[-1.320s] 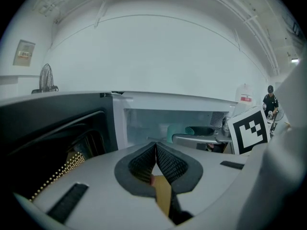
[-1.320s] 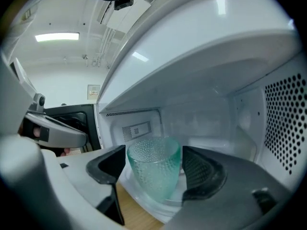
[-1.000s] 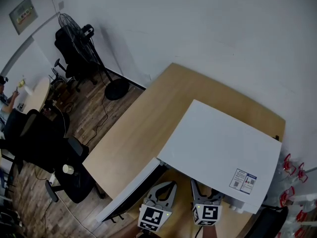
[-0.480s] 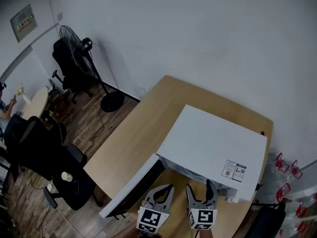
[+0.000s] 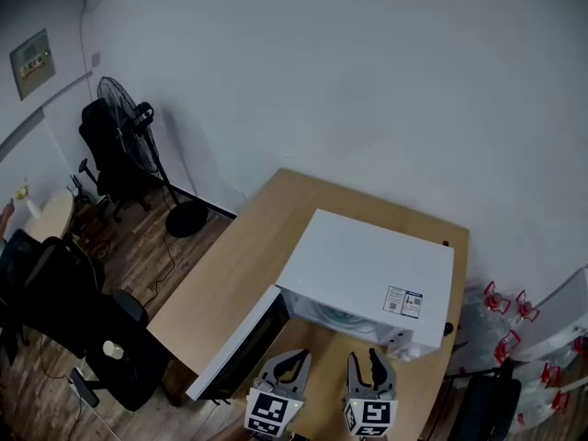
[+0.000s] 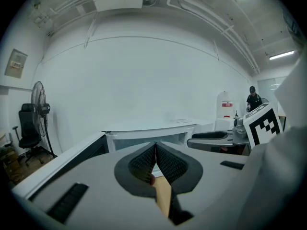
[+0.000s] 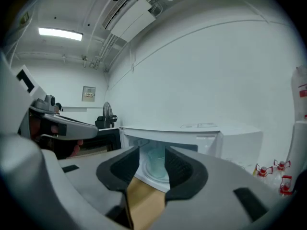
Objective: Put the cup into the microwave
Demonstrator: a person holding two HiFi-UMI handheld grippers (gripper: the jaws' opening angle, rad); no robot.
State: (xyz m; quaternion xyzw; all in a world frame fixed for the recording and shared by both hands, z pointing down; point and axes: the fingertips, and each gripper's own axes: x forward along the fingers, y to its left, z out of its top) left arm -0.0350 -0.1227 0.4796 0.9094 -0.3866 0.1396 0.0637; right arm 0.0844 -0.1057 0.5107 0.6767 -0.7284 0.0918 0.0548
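A white microwave (image 5: 367,269) stands on the wooden table (image 5: 241,265) with its door (image 5: 241,345) swung open to the left. A pale translucent cup (image 7: 155,166) sits on the turntable inside, and from the head view it shows dimly as the cup (image 5: 342,317) in the opening. My right gripper (image 5: 366,361) hangs in front of the opening, short of the cup. Its jaws are closing with nothing between them. My left gripper (image 5: 292,361) is beside it near the door, shut and empty. Its pads (image 6: 146,162) meet.
Left of the table, a standing fan (image 5: 124,108) and office chairs (image 5: 106,338) stand on the wood floor. Red-capped bottles (image 5: 501,301) sit to the right of the table. The table's front edge runs just below the open door.
Both grippers have drawn back from the microwave's opening toward the table's near edge. The right gripper's jaws stand narrower than before. The left gripper stays shut.
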